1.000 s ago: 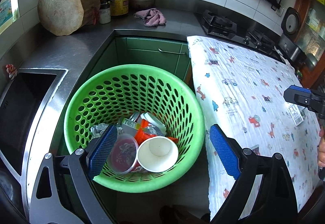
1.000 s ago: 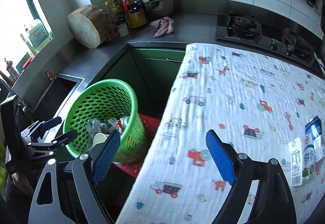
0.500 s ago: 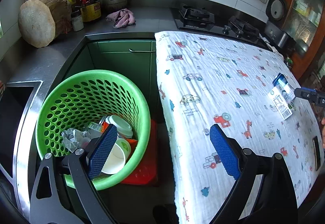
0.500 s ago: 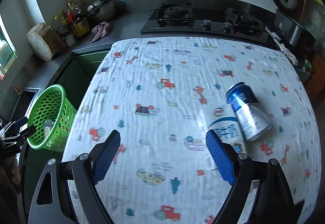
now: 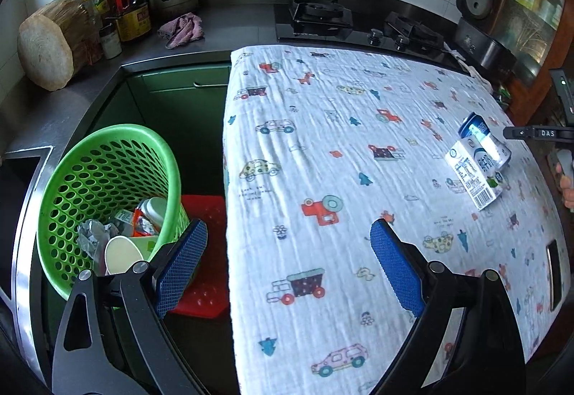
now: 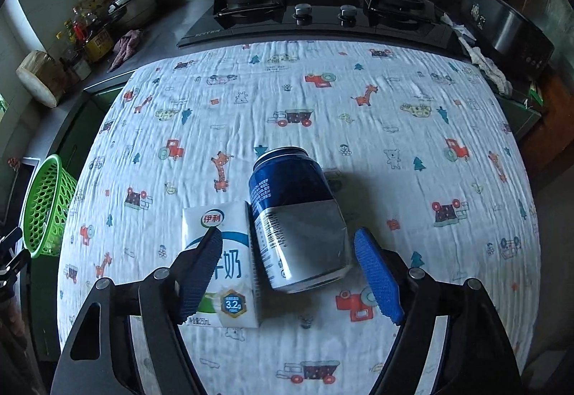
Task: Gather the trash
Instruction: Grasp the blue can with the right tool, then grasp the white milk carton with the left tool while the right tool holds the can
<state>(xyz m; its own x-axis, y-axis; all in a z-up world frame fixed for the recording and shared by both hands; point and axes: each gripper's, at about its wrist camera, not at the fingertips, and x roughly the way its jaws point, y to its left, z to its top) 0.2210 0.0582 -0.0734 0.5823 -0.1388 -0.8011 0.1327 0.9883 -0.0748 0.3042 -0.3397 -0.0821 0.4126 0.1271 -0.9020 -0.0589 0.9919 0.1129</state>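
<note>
A dented blue and silver can (image 6: 297,215) lies on the cartoon-print tablecloth (image 6: 323,101), touching a white milk carton (image 6: 229,273) on its left. My right gripper (image 6: 287,273) hovers over both. Its jaws are closing, with the can's lower end between them and the pads clear of it. The left pad (image 6: 201,273) overlaps the carton. In the left wrist view the can (image 5: 477,129) and carton (image 5: 473,176) lie at the table's far right. My left gripper (image 5: 287,273) stands open and empty at the table's near edge, beside the green basket (image 5: 89,172) that holds cups and wrappers.
The basket (image 6: 43,208) stands on a red stool (image 5: 204,251) between the table and the steel sink counter. A gas hob (image 6: 315,11), a rice cooker (image 6: 502,0), bottles (image 5: 132,11), a wooden block (image 5: 46,43) and a pink rag (image 5: 183,29) line the counter behind.
My right gripper has swung from near the basket across the table to the can and carton, and its jaws have narrowed. My left gripper has shifted right from over the basket to the table edge.
</note>
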